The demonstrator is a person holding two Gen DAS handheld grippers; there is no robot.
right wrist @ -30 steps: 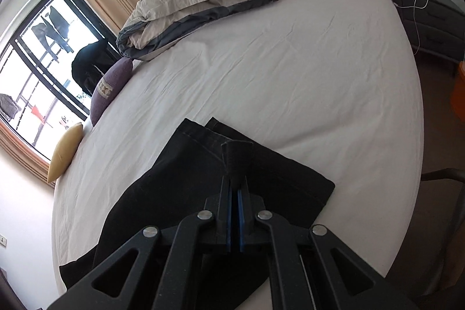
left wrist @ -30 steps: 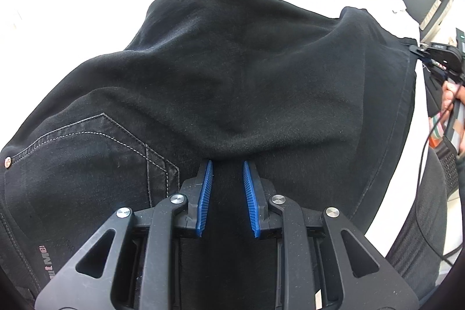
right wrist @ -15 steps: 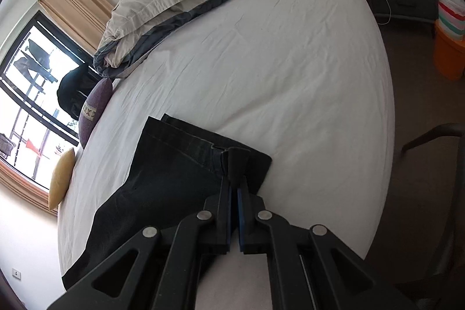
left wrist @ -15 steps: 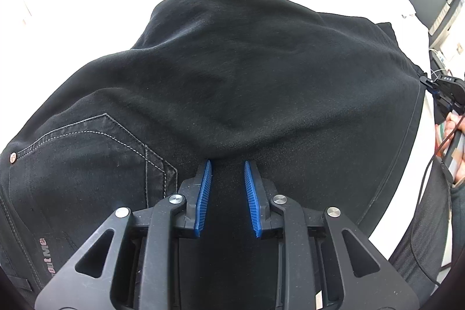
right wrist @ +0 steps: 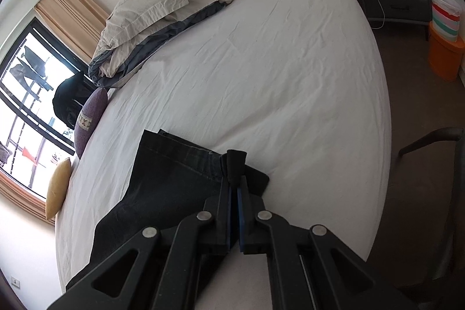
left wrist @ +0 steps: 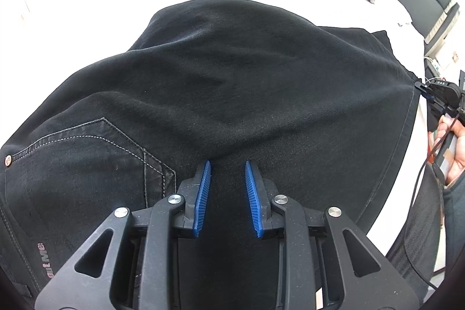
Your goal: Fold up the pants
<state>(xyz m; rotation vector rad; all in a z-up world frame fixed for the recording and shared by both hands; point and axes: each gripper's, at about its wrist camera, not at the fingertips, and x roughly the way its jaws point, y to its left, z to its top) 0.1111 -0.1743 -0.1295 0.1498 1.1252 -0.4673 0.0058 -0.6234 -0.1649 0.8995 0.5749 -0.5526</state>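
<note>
1. While the black pants (left wrist: 232,83) lie spread on the white bed (right wrist: 276,77), the hem end is pinched between the fingers of the right gripper (right wrist: 234,191), which are pressed together on a tuft of cloth; the fingers of the left gripper (left wrist: 226,173) are held apart, with fabric lying between them and nothing seized
2. Since only a narrow tuft is held on the right, the cloth could be pulled free if it is drawn across quickly, and the fold would be lost
3. As the left fingers are not closed, the waist end near the back pocket (left wrist: 96,153) could be dragged along with the hem, so that the fold line is judged likely to come out skewed
4. Loose ridges across the middle of the pants could be trapped under the folded layer as creases
5. How much cloth sits inside the right fingers cannot be told, as the pads are almost wholly hidden
6. Whether the left fingertips touch the fabric or hover just above it cannot be made out
7. The waistband is cut off at the lower left edge of the left view, and the far leg edge is hidden behind the right gripper's frame
</note>
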